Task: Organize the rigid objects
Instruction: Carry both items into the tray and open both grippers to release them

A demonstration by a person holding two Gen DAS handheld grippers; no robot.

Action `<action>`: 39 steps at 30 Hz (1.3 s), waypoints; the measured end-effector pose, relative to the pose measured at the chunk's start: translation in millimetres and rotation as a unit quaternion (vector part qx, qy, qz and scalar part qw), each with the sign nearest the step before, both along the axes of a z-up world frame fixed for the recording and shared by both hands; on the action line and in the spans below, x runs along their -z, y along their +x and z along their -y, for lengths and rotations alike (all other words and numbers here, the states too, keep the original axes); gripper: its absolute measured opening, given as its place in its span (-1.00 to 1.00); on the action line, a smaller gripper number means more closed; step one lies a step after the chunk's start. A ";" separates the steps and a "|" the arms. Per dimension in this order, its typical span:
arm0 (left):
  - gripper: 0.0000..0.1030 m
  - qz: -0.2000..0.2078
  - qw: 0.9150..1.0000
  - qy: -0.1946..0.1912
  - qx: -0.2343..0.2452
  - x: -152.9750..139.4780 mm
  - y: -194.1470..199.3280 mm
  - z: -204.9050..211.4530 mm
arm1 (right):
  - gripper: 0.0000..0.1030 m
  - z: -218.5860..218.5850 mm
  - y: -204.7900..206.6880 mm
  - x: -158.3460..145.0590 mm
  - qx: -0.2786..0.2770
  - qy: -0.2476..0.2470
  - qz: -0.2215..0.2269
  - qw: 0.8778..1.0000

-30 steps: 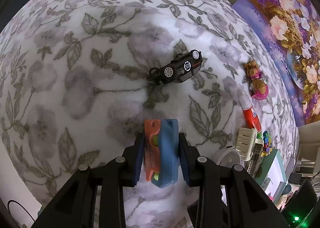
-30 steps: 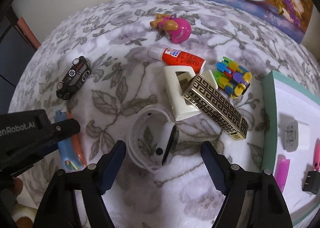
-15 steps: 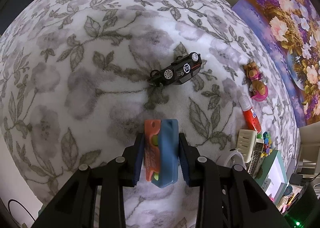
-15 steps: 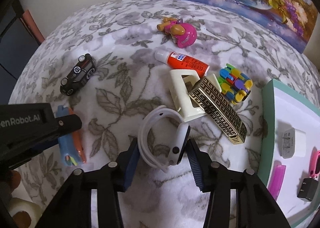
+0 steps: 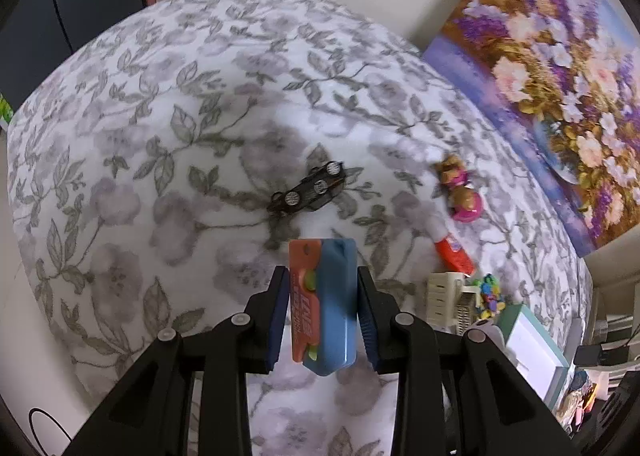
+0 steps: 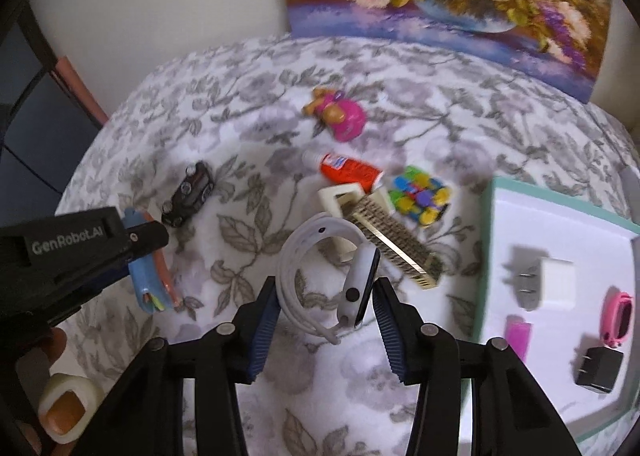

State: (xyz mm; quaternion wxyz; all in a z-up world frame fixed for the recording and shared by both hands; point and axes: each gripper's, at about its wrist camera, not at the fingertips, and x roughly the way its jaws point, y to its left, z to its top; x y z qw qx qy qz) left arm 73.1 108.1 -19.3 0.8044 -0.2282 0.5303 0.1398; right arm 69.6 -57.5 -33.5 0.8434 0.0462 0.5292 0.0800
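My left gripper [image 5: 320, 308] clamps the blue-and-orange plastic toy [image 5: 326, 304] across its flat sides; light and stiff, I judge. My right gripper [image 6: 324, 308] pinches the white smartwatch [image 6: 332, 276]: springy strap, hard slick face, so probably hold gently.

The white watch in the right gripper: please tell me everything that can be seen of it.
The watch has a white, rubbery-looking strap curled into a loop and a white case with a dark screen and a small round button. It stands on edge between the blue pads of the right gripper, which is shut on it, strap at one pad, case at the other. Below it lies the flowered cloth.
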 end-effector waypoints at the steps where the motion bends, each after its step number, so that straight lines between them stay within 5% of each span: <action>1: -0.34 0.004 1.000 0.003 0.002 -2.5 -0.5 2.3 | -0.03 5.6 -0.9 -3.7 0.007 0.005 0.001 1.000; 22: -0.33 0.029 0.987 0.040 0.152 -20.7 -5.9 139.0 | -0.03 157.2 -14.8 -23.2 0.176 -0.011 -0.012 0.984; 39: -0.33 0.005 0.945 0.115 0.307 12.2 -24.8 277.0 | -0.02 253.8 -28.6 4.1 0.257 0.010 -0.053 0.965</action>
